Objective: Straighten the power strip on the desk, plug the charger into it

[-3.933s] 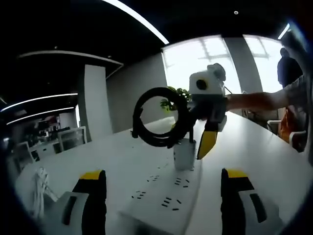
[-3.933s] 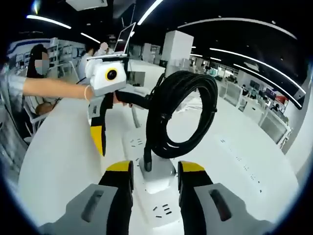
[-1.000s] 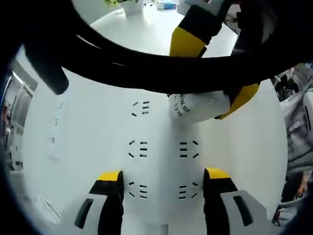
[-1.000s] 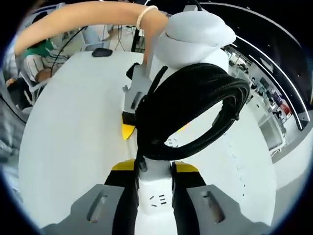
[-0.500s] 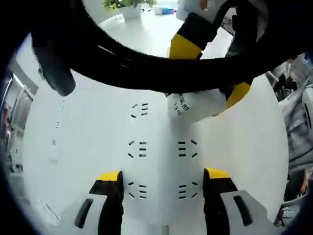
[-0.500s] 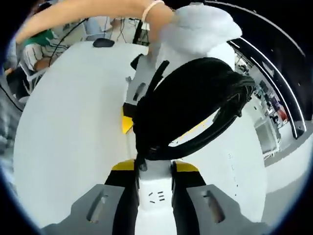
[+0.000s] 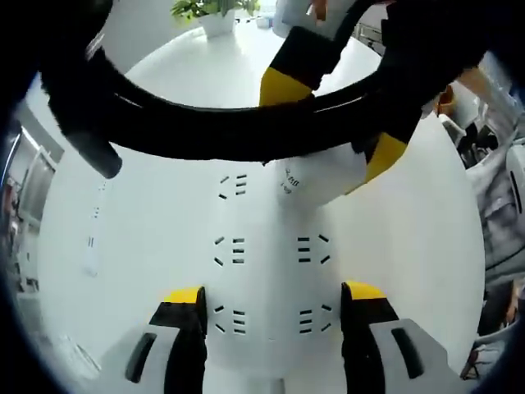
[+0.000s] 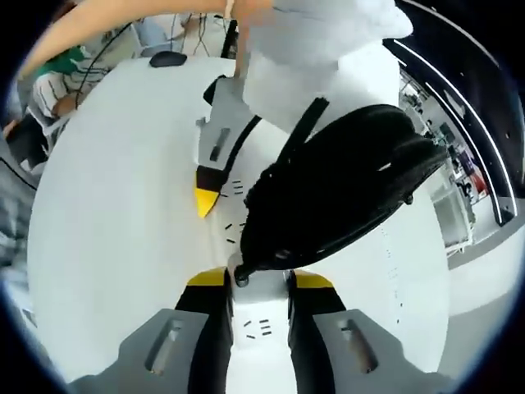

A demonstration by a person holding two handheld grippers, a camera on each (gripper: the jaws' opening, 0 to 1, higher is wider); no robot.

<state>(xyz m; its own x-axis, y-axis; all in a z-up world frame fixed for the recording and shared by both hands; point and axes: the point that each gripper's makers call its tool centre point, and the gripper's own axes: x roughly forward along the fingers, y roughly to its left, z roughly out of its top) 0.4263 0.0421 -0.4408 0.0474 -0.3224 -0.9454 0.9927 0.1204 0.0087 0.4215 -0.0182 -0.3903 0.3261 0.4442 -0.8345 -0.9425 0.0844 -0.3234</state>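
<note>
In the left gripper view, the left tool (image 7: 272,316) stood spread, its yellow-tipped jaws on either side of the flat white power strip (image 7: 267,271) lying on the white desk (image 7: 156,222). The right tool (image 7: 324,115) came in from above, pinching the white block-shaped charger (image 7: 316,176) just over the strip's sockets. The charger's coiled black cable (image 7: 230,131) arched across.

In the right gripper view, the right tool (image 8: 258,300) gripped the charger (image 8: 258,316) between its jaws, the cable coil (image 8: 344,193) rising above it. The left tool (image 8: 217,156) reached down beside the strip (image 8: 234,222).
</note>
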